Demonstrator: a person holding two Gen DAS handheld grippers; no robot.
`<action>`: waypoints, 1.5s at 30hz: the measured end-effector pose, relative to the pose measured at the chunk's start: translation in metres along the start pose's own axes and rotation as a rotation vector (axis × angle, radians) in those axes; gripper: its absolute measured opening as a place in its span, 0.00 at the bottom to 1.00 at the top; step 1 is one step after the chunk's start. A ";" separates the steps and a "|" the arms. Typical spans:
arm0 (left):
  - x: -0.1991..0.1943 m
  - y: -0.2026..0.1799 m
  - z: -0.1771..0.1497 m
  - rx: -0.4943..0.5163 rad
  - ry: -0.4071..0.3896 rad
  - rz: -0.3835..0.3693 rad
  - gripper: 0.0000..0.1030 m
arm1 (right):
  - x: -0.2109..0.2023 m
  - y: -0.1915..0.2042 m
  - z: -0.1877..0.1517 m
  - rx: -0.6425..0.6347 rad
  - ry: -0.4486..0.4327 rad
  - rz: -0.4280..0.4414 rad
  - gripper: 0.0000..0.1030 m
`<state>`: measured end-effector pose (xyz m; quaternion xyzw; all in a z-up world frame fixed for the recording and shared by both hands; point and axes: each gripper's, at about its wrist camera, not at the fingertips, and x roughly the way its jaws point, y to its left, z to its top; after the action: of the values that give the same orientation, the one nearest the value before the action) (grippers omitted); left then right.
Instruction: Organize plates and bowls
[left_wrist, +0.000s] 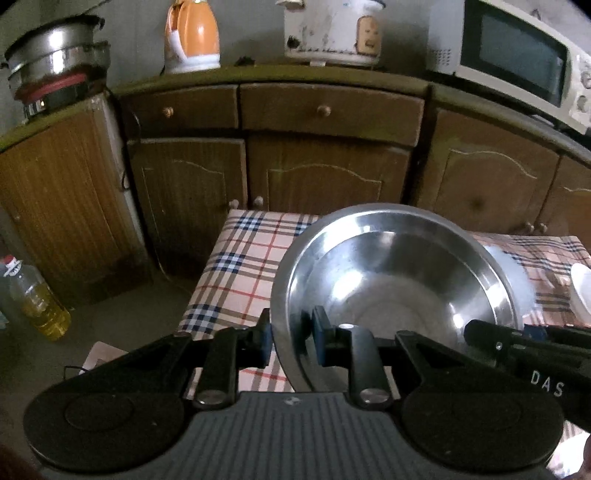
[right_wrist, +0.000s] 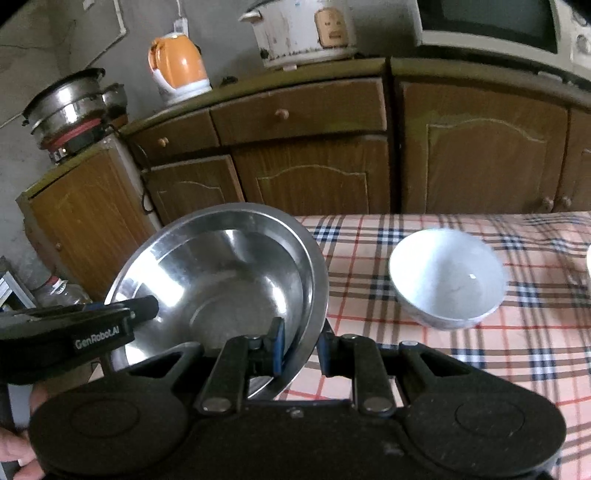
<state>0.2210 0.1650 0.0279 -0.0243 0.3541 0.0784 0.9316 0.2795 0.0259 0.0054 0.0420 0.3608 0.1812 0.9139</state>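
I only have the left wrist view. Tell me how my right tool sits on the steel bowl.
Observer: The right tool straddles the steel bowl at its near rim, one finger inside, one outside.
Operator: Report what is behind the bowl. I only see a white blur.
Observer: A white bowl stands upright on the plaid cloth, apart from the steel bowl.
Operator: Check inside it.
Observer: It looks empty.
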 end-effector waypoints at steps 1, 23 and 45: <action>-0.004 -0.002 -0.001 0.001 -0.001 -0.004 0.22 | -0.006 -0.001 0.000 -0.004 -0.005 -0.005 0.24; -0.079 -0.048 -0.027 0.036 -0.034 -0.031 0.23 | -0.109 -0.023 -0.020 -0.026 -0.081 -0.042 0.24; -0.108 -0.090 -0.046 0.063 -0.043 -0.091 0.25 | -0.170 -0.059 -0.043 -0.005 -0.130 -0.081 0.24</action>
<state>0.1259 0.0578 0.0644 -0.0094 0.3349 0.0252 0.9419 0.1541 -0.0932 0.0710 0.0368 0.3015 0.1419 0.9421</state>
